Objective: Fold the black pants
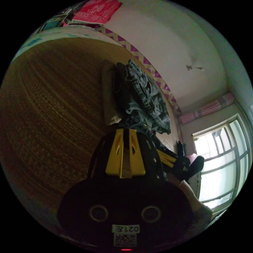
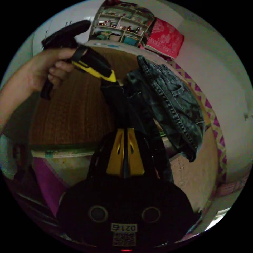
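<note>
In the left gripper view we see our left gripper (image 1: 125, 131), its two yellow jaws drawn close together with only a thin gap, through which the woven mat shows; dark cloth sits right at the tips, but we cannot tell whether the jaws pinch it. Beyond the tips the black pants (image 1: 143, 100) lie bunched in a heap on a brown woven mat (image 1: 52, 105), beside a pale cushion (image 1: 108, 92). To the right of that view our right gripper (image 1: 168, 158) reaches toward the cloth, with a bright window (image 1: 224, 163) behind it and a zigzag-patterned border (image 1: 158, 76) running along the wall. In the right gripper view the right gripper's (image 2: 126, 131) yellow jaws are clenched on a dark strip of the black pants (image 2: 171, 105), which runs up from the tips to the left gripper (image 2: 112, 77); that gripper's yellow tip meets the same strip, held by a hand (image 2: 52, 68). The rest of the garment hangs to the right as faded dark denim with stitched seams and a pocket. Behind it we see the mat, a shelf unit (image 2: 121, 23) and a red patterned cloth (image 2: 164, 37).
</note>
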Action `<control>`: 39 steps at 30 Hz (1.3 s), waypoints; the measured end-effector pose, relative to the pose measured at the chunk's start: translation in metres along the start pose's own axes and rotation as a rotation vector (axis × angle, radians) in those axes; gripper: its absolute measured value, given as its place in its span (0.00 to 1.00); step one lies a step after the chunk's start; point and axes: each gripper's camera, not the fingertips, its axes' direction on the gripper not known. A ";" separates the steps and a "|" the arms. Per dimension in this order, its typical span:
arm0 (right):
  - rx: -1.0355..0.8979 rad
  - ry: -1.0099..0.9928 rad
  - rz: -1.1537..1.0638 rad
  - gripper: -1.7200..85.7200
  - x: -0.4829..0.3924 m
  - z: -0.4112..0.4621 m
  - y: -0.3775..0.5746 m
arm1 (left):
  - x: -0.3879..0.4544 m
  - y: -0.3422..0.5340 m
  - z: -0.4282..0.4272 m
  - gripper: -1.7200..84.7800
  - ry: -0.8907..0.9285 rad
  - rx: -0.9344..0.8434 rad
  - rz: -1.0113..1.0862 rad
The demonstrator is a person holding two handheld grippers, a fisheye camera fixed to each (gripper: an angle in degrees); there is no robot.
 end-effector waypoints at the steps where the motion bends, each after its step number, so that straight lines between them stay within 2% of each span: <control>1: 0.016 -0.076 0.049 0.01 0.015 -0.002 -0.004 | -0.001 -0.001 -0.006 0.03 0.014 -0.005 0.011; 4: 0.069 -0.245 0.141 0.01 0.050 -0.018 -0.011 | 0.003 0.003 -0.027 0.02 0.058 0.029 0.059; 6: 0.098 -0.280 0.166 0.01 0.063 -0.031 -0.017 | 0.005 0.011 -0.043 0.02 0.048 0.079 0.079; 8: 0.085 -0.248 0.148 0.01 0.064 -0.036 -0.031 | 0.001 0.022 -0.061 0.01 -0.005 0.134 0.088; 11: 0.010 -0.149 0.050 0.01 0.045 -0.019 -0.051 | -0.013 0.036 -0.071 0.02 -0.025 0.117 0.063; 14: -0.029 0.022 -0.023 0.01 0.023 -0.004 -0.061 | -0.026 0.058 -0.068 0.06 0.114 0.070 0.052; 16: -0.019 0.065 -0.022 0.01 0.019 -0.002 -0.064 | -0.032 0.069 -0.061 0.09 0.213 0.064 0.037; 21: 0.010 -0.013 0.122 0.01 0.047 -0.013 -0.076 | -0.038 0.080 -0.051 0.14 0.328 0.107 0.026; 26: 0.033 -0.104 0.218 0.01 0.085 -0.020 -0.080 | -0.038 0.066 -0.045 0.15 0.230 0.130 0.032; 32: 0.055 -0.174 0.266 0.01 0.099 -0.019 -0.076 | -0.059 0.046 -0.049 0.07 0.211 0.129 -0.096; 36: 0.076 -0.192 0.282 0.01 0.101 -0.023 -0.073 | -0.060 0.047 -0.067 0.07 0.217 0.123 -0.072; 39: 0.087 -0.213 0.299 0.01 0.104 -0.026 -0.073 | -0.060 0.058 -0.090 0.12 0.206 0.128 -0.029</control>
